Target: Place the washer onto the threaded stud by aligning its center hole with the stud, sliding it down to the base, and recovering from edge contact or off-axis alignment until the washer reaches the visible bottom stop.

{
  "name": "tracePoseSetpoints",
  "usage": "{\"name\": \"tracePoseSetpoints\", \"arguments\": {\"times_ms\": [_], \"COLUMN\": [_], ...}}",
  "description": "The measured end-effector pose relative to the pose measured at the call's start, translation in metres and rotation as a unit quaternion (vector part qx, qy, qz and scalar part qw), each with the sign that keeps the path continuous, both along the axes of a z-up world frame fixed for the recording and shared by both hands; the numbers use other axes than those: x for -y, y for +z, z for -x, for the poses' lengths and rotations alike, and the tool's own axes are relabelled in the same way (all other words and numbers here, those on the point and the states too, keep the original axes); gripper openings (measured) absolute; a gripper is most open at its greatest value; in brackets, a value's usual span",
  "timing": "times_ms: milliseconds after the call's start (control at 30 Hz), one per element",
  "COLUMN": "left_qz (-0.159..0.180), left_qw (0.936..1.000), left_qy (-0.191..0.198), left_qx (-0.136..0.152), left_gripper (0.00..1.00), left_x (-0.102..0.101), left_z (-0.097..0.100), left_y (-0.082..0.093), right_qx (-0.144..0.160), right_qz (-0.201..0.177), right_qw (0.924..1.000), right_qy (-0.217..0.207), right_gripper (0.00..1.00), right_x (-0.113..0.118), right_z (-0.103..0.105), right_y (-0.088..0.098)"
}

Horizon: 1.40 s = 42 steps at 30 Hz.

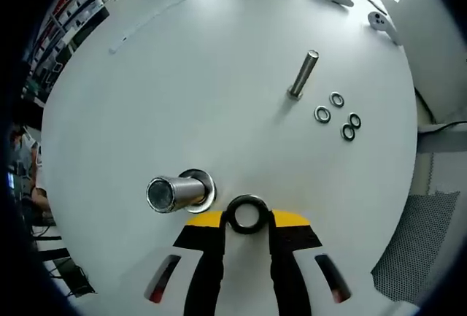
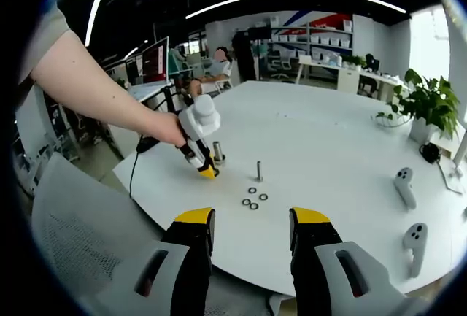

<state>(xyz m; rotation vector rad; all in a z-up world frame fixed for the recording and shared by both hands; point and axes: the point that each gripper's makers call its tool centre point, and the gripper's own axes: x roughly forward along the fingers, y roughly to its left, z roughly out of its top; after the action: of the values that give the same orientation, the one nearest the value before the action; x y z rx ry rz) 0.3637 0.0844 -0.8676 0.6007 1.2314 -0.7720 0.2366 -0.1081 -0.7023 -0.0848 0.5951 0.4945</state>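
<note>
Gripping a dark metal ring washer [image 1: 246,214] edge-on, the left gripper's [image 1: 246,222] jaws sit beside the shiny stud [image 1: 175,193].

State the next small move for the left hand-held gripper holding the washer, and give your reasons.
Probably shift the left hand-held gripper sideways so the washer sits over the nearer stud, then lower it. The washer is clamped between the jaws beside that stud, not over its top, and one washer already lies at its base.

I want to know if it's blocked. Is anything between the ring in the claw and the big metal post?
No. In the left gripper view, the washer held by the left gripper sits right beside the stud, with bare white table between them.
</note>
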Motion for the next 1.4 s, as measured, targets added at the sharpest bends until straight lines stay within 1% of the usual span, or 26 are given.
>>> {"name": "tracePoseSetpoints", "arguments": {"times_ms": [200, 267, 300, 367, 400, 433, 467, 500, 567, 800, 867, 933, 1100, 1267, 1400], "left_qz": [-0.026, -0.048, -0.059, -0.063, -0.060, -0.054, -0.048, -0.045, -0.047, -0.078, -0.082, -0.083, -0.083, -0.083, -0.073], "left_qw": [0.9994, 0.9978, 0.9966, 0.9966, 0.9969, 0.9977, 0.9982, 0.9983, 0.9977, 0.9941, 0.9939, 0.9935, 0.9935, 0.9943, 0.9953], "left_qy": [-0.014, -0.032, -0.044, -0.036, -0.035, -0.031, -0.023, -0.023, -0.035, -0.046, -0.041, -0.045, -0.044, -0.027, -0.035], "left_qx": [-0.017, -0.033, -0.039, -0.040, -0.035, -0.028, -0.027, -0.030, -0.035, -0.060, -0.062, -0.064, -0.065, -0.062, -0.053], "left_gripper": [0.21, 0.21, 0.21, 0.21, 0.21, 0.21, 0.21, 0.21, 0.21, 0.22, 0.22, 0.22, 0.22, 0.21, 0.20], "left_x": [-0.002, -0.009, -0.013, -0.016, -0.017, -0.017, -0.018, -0.020, -0.019, -0.019, -0.020, -0.020, -0.020, -0.020, -0.022], "left_z": [0.007, 0.014, 0.021, 0.029, 0.031, 0.029, 0.027, 0.023, 0.022, 0.015, 0.014, 0.015, 0.016, 0.016, 0.016], "left_y": [0.001, 0.000, 0.001, 0.000, -0.001, -0.001, -0.001, -0.003, -0.004, -0.011, -0.012, -0.011, -0.011, -0.011, -0.010], "right_qx": [0.001, 0.001, 0.001, 0.003, 0.003, 0.004, 0.004, 0.005, 0.004, 0.006, 0.006, 0.007, 0.007, 0.007, 0.006], "right_qz": [0.000, -0.001, -0.001, -0.002, -0.003, -0.004, -0.005, -0.005, -0.004, -0.005, -0.005, -0.005, -0.006, -0.006, -0.007], "right_qw": [1.0000, 1.0000, 1.0000, 1.0000, 1.0000, 1.0000, 1.0000, 1.0000, 1.0000, 1.0000, 1.0000, 1.0000, 1.0000, 1.0000, 1.0000], "right_qy": [0.001, 0.001, 0.001, 0.001, 0.000, 0.000, 0.000, 0.002, 0.004, 0.002, 0.002, 0.002, 0.001, 0.001, 0.002], "right_gripper": [0.43, 0.43, 0.43, 0.43, 0.43, 0.43, 0.43, 0.43, 0.43, 0.43, 0.43, 0.43, 0.43, 0.43, 0.43], "right_x": [0.000, 0.000, 0.000, 0.000, 0.000, 0.000, 0.000, -0.001, -0.002, -0.001, -0.001, -0.001, -0.001, -0.001, -0.001], "right_z": [0.000, 0.000, 0.000, 0.000, 0.000, 0.000, 0.000, 0.000, 0.000, 0.000, 0.000, 0.000, 0.000, 0.000, -0.001], "right_y": [0.000, 0.000, 0.000, 0.001, 0.002, 0.002, 0.002, 0.002, 0.002, 0.003, 0.003, 0.003, 0.003, 0.003, 0.003]}}
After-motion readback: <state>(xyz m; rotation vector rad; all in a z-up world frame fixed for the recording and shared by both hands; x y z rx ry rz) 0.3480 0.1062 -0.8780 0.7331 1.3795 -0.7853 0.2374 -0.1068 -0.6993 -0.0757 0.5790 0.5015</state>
